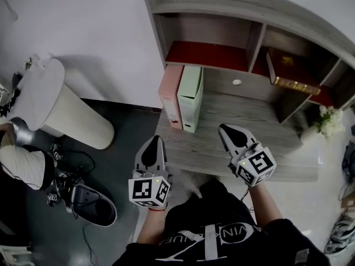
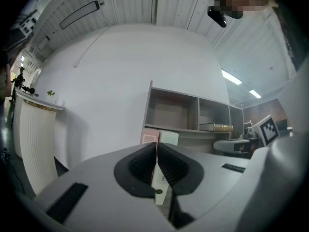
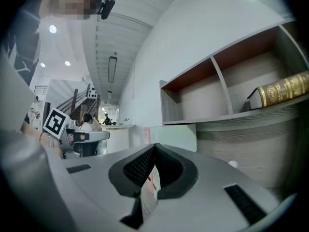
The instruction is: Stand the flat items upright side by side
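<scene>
On the desk (image 1: 244, 126), binders (image 1: 191, 93) stand beyond closed jaws.

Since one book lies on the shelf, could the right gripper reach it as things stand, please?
Probably yes: the book sits in an open-fronted compartment, and nothing stands on the desk between it and the right gripper. Its shut jaws would need opening first.

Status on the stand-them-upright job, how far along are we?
Done: the pink binder and green binder stand upright side by side at the left end of the desk.
In hand: nothing. The left claw and right claw are both shut and empty, over the desk's front edge.
Left: possibly the gold-edged book, lying flat in a right-hand shelf compartment; I can't tell whether it counts.
</scene>
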